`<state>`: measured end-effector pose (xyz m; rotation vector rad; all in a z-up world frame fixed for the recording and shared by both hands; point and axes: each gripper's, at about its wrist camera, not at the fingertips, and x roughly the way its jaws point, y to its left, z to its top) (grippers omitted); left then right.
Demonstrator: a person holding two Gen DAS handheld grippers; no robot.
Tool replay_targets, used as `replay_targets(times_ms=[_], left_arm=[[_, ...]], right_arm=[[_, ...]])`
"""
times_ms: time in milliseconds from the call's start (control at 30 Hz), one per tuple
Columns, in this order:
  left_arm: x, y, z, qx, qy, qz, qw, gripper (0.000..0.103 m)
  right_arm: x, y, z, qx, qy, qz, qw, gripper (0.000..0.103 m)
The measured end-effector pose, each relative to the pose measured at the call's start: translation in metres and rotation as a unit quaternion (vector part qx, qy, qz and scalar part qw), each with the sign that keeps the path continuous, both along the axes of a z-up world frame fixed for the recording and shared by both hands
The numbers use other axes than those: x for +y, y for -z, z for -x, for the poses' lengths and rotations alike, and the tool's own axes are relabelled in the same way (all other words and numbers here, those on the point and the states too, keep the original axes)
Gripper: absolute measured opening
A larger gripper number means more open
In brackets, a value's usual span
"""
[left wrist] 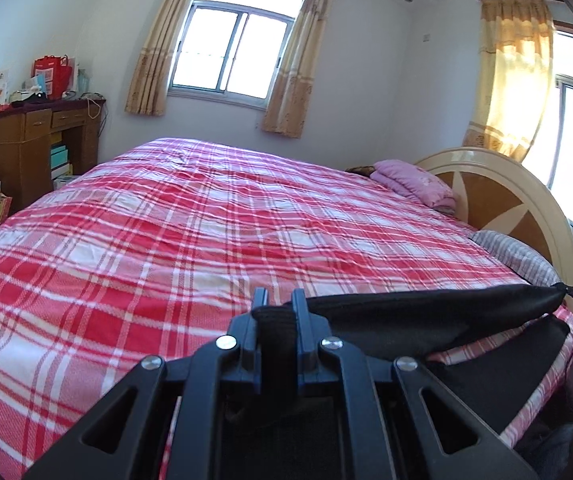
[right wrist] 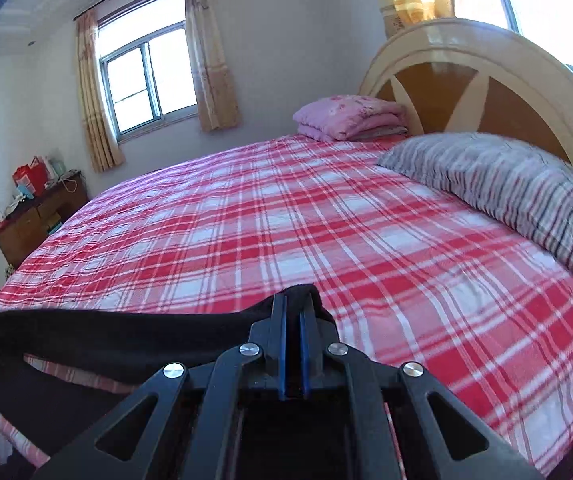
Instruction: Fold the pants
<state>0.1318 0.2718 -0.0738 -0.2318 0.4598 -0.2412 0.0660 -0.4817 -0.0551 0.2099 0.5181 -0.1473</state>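
Both hand-held grippers, left and right, pinch soft black cloth pants, stretched above what looks like a red checked bed.

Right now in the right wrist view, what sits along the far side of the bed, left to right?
Brown wooden desk with red bags on top → window with beige curtains → folded pink quilt → cream and brown arched headboard → grey striped pillow.

White walls, two bright curtained windows, a plaid-covered bed and a wooden desk.
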Motion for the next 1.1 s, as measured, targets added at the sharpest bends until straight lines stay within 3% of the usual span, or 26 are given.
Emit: replay_targets(times_ms=[233,500,733,900,967,1000,1033,1100], left_arm=[[0.004,0.029,0.036,0.006,0.021,-0.009,0.9997,0.014],[0.018,0.048,0.066,0.016,-0.007,-0.02,0.9997,0.028],[0.054,0.05,0.08,0.024,-0.073,-0.006,0.997,0.028],[0.047,0.05,0.094,0.043,-0.063,0.006,0.9971,0.028],[0.04,0.052,0.098,0.054,-0.049,0.008,0.9973,0.028],[0.036,0.052,0.1,0.059,-0.043,0.009,0.9973,0.028],[0.03,0.051,0.102,0.06,-0.037,0.009,0.9975,0.028],[0.024,0.05,0.104,0.061,-0.028,0.009,0.9977,0.028]], right_arm=[[-0.01,0.029,0.023,0.04,0.003,-0.001,0.999,0.005],[-0.017,0.051,0.038,0.072,0.005,-0.023,0.997,0.005],[-0.02,0.043,0.058,0.079,0.024,-0.013,0.997,0.01],[-0.012,0.027,0.074,0.078,0.053,0.034,0.995,0.011],[-0.004,0.019,0.079,0.064,0.046,0.035,0.996,0.028],[-0.001,0.016,0.08,0.058,0.04,0.033,0.997,0.055],[0.007,0.013,0.081,0.05,0.033,0.03,0.998,0.069],[0.025,0.009,0.079,0.036,0.014,0.037,0.999,0.069]])
